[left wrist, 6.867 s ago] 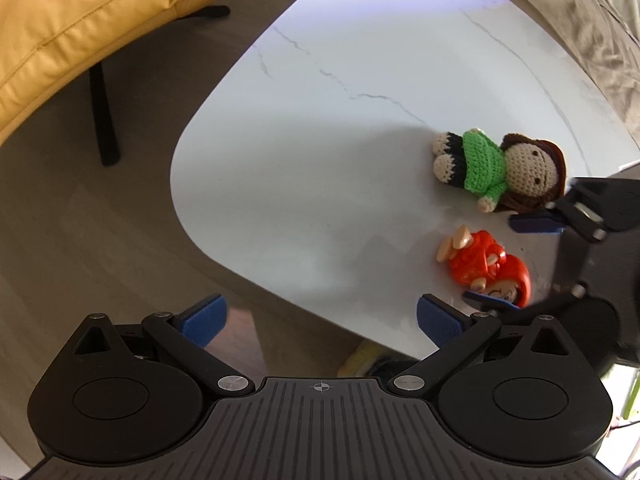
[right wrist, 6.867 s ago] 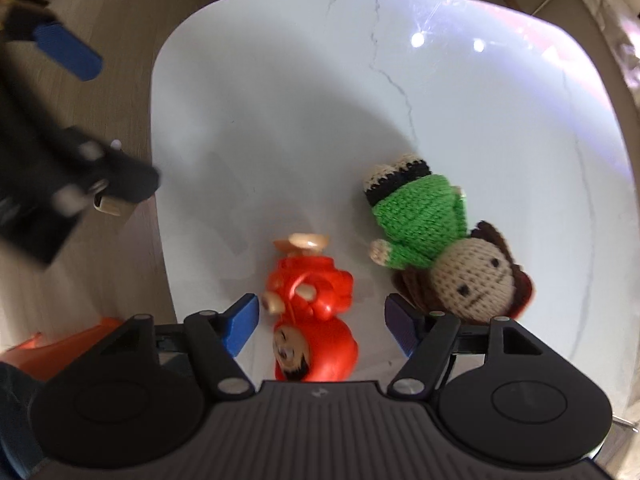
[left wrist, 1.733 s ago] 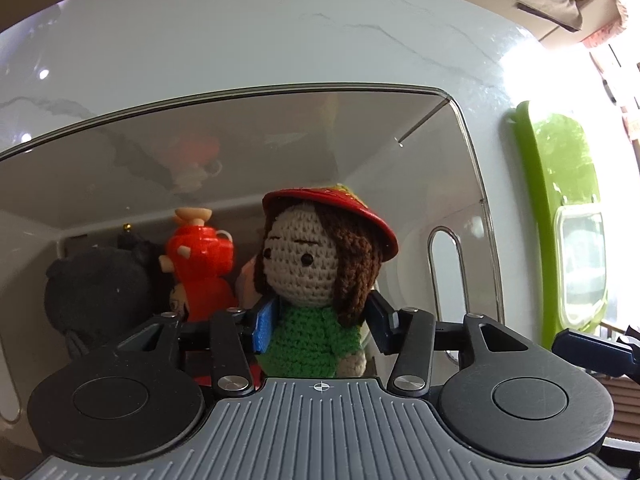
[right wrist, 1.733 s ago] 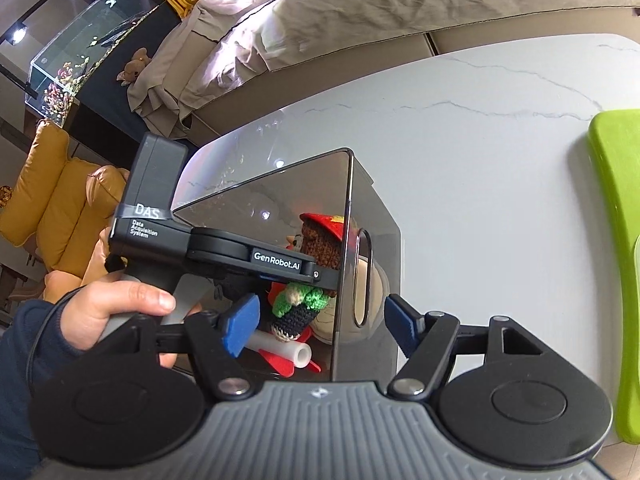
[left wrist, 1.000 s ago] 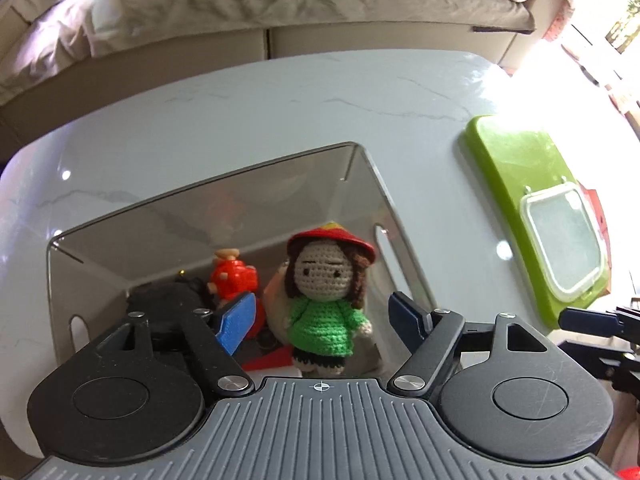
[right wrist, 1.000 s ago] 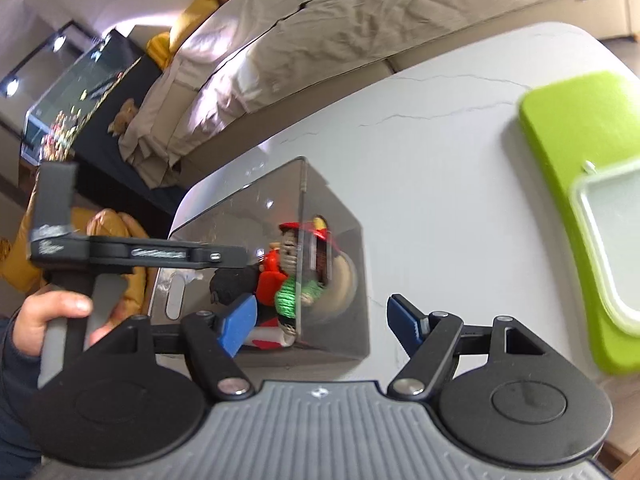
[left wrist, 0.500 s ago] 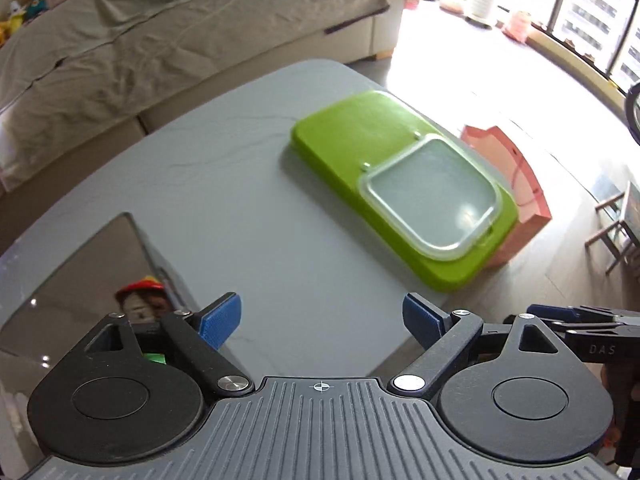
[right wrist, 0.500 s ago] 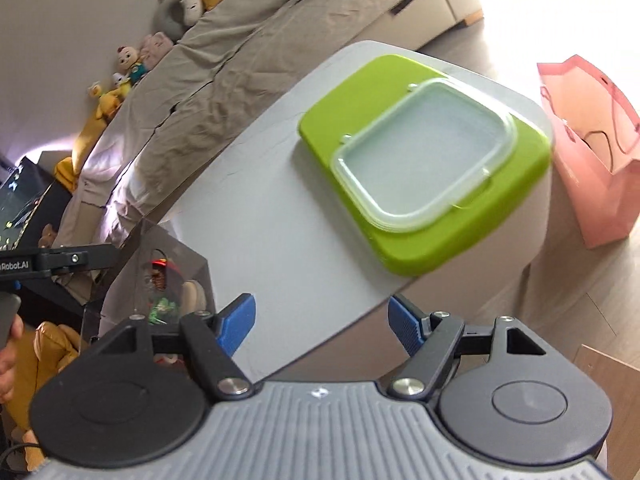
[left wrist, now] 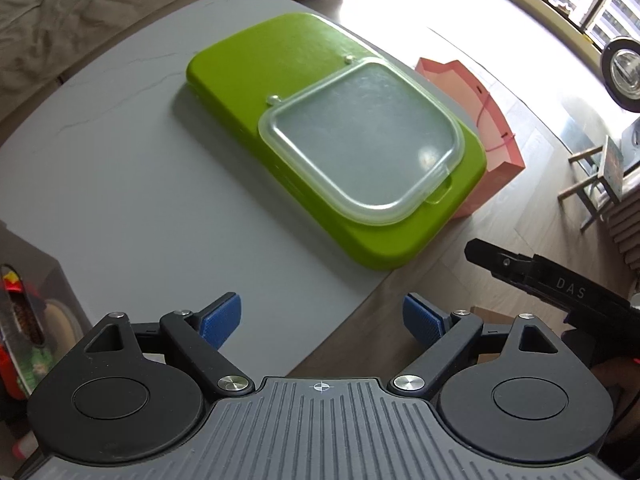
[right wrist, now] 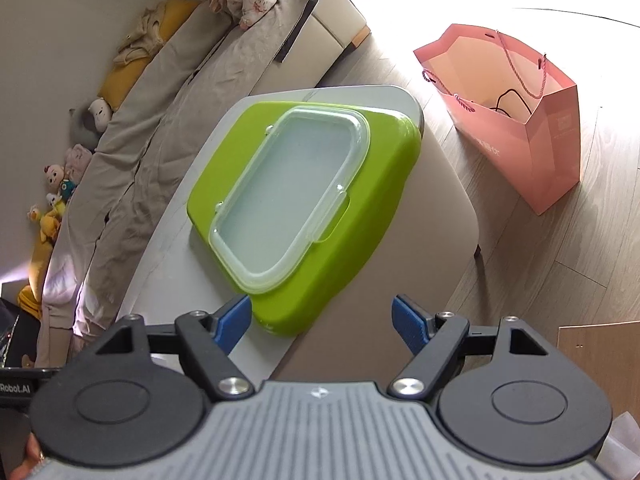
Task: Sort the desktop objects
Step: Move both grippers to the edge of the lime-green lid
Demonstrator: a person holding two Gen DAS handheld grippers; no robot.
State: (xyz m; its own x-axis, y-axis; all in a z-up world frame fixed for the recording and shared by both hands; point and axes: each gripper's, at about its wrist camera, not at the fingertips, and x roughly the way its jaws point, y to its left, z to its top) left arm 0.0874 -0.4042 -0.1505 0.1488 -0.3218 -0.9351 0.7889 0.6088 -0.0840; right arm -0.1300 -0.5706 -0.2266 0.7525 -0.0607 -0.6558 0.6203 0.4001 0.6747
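A green board [left wrist: 256, 60] [right wrist: 376, 196] lies on the pale marble table [left wrist: 132, 184] [right wrist: 444, 184], with a clear plastic lid [left wrist: 364, 144] [right wrist: 288, 196] resting on it. My left gripper [left wrist: 322, 318] hangs open over the table's near edge, nothing between its fingers. My right gripper [right wrist: 322, 318] is opening wider just in front of the green board's near corner, and its jaws are empty. At the left edge of the left wrist view stands the smoky clear box [left wrist: 36, 292] with toys inside. The right gripper's black body [left wrist: 560, 292] shows at the right of that view.
A pink paper bag [right wrist: 516, 120] [left wrist: 484, 120] stands on the wooden floor beside the table. A covered sofa [right wrist: 180, 92] with soft toys runs behind the table. A wooden stool [left wrist: 592, 168] stands at the far right. The left gripper's body [right wrist: 16, 386] shows at the left.
Both grippers have swung from the box toward the green board and dropped lower. The crocheted doll, held in the box earlier, is left there. The board and lid now look larger and nearer.
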